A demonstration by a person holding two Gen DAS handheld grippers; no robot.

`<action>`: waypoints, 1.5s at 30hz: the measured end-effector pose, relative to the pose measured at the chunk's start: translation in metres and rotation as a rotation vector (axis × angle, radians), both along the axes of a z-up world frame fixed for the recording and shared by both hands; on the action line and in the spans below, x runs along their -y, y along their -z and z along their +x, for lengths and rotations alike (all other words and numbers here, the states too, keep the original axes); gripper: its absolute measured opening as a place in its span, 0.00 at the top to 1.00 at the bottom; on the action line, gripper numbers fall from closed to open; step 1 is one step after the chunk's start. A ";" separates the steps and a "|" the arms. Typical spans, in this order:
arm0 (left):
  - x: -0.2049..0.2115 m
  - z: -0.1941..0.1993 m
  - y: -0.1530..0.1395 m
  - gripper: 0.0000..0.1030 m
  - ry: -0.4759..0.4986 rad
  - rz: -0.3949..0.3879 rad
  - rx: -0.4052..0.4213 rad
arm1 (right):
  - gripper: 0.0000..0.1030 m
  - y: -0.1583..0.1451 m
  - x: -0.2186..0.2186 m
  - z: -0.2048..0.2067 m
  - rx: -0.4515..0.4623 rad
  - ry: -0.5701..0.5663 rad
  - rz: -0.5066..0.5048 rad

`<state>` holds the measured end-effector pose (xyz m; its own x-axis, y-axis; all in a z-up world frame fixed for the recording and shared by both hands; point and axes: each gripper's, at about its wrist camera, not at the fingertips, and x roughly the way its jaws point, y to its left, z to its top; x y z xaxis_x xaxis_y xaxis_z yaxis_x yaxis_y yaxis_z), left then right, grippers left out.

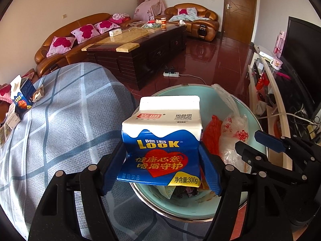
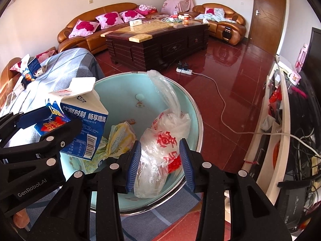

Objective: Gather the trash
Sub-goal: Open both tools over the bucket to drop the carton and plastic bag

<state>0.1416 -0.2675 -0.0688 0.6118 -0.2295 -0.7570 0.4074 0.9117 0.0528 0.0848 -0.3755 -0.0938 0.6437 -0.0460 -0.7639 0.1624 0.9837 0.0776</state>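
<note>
Milk carton (image 1: pixel 162 140) sits clamped in the left gripper (image 1: pixel 162 166) jaws above the teal trash bin (image 1: pixel 200 210); light, crushable card, best held low. Right gripper (image 2: pixel 160 164) jaws stand apart around the limp, slippery plastic bag (image 2: pixel 160 140) in the bin.

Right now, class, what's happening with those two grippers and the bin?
A person is clearing trash with two hand-held grippers. The left gripper clamps a blue-and-white Look milk carton over the pale green bin, not yet dropped. The right gripper straddles a clear plastic bag with red print in the bin; whether its pads press the bag is unclear. A second carton waits on the checked cloth.
</note>
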 end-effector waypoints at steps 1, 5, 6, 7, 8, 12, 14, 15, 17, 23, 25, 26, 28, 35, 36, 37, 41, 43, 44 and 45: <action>0.000 0.000 0.000 0.31 0.000 0.000 0.000 | 0.62 0.000 0.001 0.000 0.005 0.004 0.004; 0.000 0.000 0.000 0.31 -0.002 0.001 -0.002 | 0.70 -0.006 0.005 -0.001 0.051 0.023 0.026; 0.000 0.000 0.000 0.31 -0.003 0.001 -0.002 | 0.71 -0.007 0.006 -0.001 0.062 0.026 0.033; 0.001 0.001 0.000 0.31 -0.004 0.002 -0.003 | 0.71 -0.008 0.007 0.000 0.067 0.029 0.037; 0.001 0.000 0.000 0.31 -0.005 0.003 -0.005 | 0.71 -0.008 0.007 0.001 0.067 0.032 0.041; 0.005 -0.001 0.000 0.31 0.002 0.009 -0.003 | 0.71 -0.011 0.018 -0.004 0.091 0.070 0.086; 0.007 -0.002 0.001 0.31 0.008 0.015 -0.002 | 0.71 -0.014 0.024 -0.007 0.102 0.093 0.097; 0.009 -0.002 0.002 0.31 0.011 0.019 -0.003 | 0.71 -0.015 0.025 -0.008 0.107 0.102 0.098; 0.012 -0.002 0.002 0.31 0.014 0.030 -0.004 | 0.71 -0.019 0.030 -0.011 0.127 0.123 0.108; 0.025 0.001 0.007 0.31 0.018 0.076 -0.006 | 0.71 -0.024 0.034 -0.015 0.146 0.149 0.118; 0.029 0.004 0.008 0.31 0.016 0.084 -0.018 | 0.71 -0.024 0.036 -0.016 0.149 0.161 0.122; 0.031 0.005 0.008 0.31 0.019 0.085 -0.024 | 0.71 -0.024 0.037 -0.017 0.150 0.166 0.124; 0.033 0.007 0.008 0.30 0.012 0.096 -0.016 | 0.71 -0.023 0.039 -0.017 0.147 0.172 0.127; 0.033 -0.002 0.005 0.20 0.016 0.122 0.023 | 0.70 -0.020 0.040 -0.018 0.139 0.175 0.130; 0.031 -0.004 0.004 0.18 0.010 0.123 0.031 | 0.68 -0.020 0.040 -0.018 0.138 0.174 0.129; 0.028 -0.006 0.002 0.18 0.006 0.125 0.041 | 0.68 -0.020 0.039 -0.018 0.139 0.174 0.127; 0.020 -0.011 -0.006 0.18 -0.006 0.113 0.061 | 0.66 -0.019 0.038 -0.019 0.133 0.166 0.126; 0.014 -0.012 -0.010 0.17 -0.017 0.100 0.064 | 0.65 -0.019 0.036 -0.020 0.134 0.162 0.122; 0.011 -0.013 -0.012 0.17 -0.023 0.098 0.067 | 0.63 -0.020 0.035 -0.020 0.135 0.160 0.119; 0.008 -0.014 -0.013 0.17 -0.030 0.098 0.073 | 0.60 -0.021 0.033 -0.021 0.136 0.157 0.116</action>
